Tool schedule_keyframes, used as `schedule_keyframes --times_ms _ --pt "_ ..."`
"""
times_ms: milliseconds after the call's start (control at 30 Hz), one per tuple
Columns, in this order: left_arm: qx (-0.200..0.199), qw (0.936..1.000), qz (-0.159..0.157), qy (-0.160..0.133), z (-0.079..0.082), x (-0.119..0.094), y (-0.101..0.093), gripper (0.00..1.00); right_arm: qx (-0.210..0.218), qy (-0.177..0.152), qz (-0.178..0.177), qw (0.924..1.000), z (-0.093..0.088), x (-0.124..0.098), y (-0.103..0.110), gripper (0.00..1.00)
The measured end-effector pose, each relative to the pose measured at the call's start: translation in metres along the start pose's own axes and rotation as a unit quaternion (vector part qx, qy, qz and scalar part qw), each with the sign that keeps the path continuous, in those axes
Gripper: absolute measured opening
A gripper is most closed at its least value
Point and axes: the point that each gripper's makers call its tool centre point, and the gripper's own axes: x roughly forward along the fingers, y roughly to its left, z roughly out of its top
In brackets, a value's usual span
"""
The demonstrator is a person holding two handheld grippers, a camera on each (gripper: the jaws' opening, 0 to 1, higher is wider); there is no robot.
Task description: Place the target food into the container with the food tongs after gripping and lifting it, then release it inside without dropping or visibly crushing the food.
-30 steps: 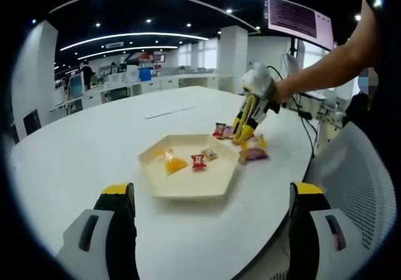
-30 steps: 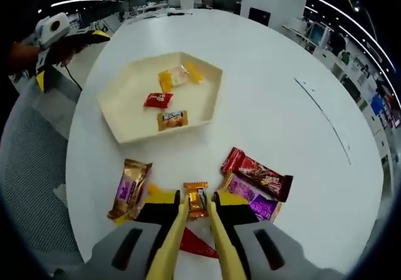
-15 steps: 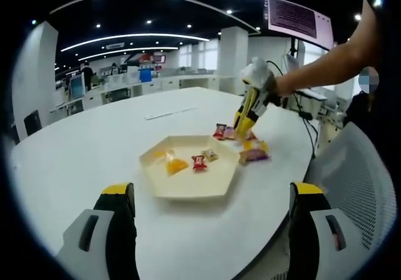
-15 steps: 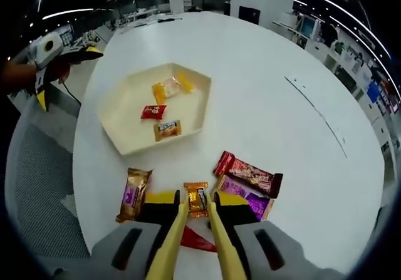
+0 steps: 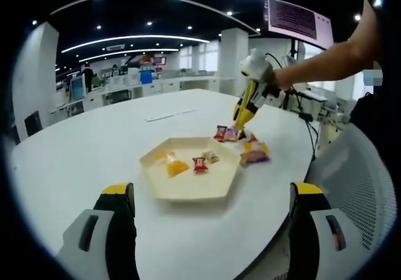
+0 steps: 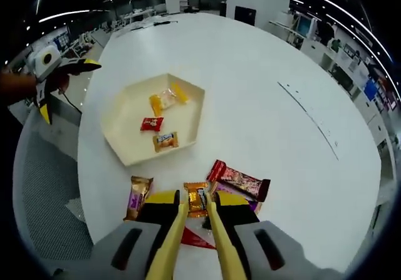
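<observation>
While the yellow tongs [image 6: 195, 212] pinch the small orange-wrapped candy [image 6: 197, 198] at lower centre, clear of the table [image 6: 263, 104], it looks light, crinkly and slippery; gripping mid-wrapper suits the hexagonal tray [image 6: 125, 158] transfer.

White round table [image 6: 263, 67], grey mesh chair [image 5: 357, 186], wall screen [image 5: 297, 18], distant office desks [image 5: 125, 86], ceiling lights.

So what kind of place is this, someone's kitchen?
More likely an open-plan office. Behind the big white round table stand rows of desks with monitors, long ceiling light strips run overhead, and a mesh office chair sits at the table edge.
</observation>
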Motion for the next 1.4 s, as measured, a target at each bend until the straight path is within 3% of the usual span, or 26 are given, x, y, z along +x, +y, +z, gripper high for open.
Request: schedule_keyframes --times_ms 600,1033,1400 --pt "0.001 1.0 0.0 -0.003 0.001 -0.001 0.001 0.99 -0.027 -0.006 0.005 0.9996 0.041 0.005 0.014 0.22" --pt "0.001 1.0 0.005 -0.008 0.002 -0.002 0.005 0.99 -0.056 -0.012 0.019 0.9982 0.085 0.021 0.036 0.22" --pt "0.002 0.9999 0.006 -0.008 0.002 -0.003 0.007 0.99 -0.072 -0.011 0.022 0.9971 0.124 0.037 0.038 0.22"
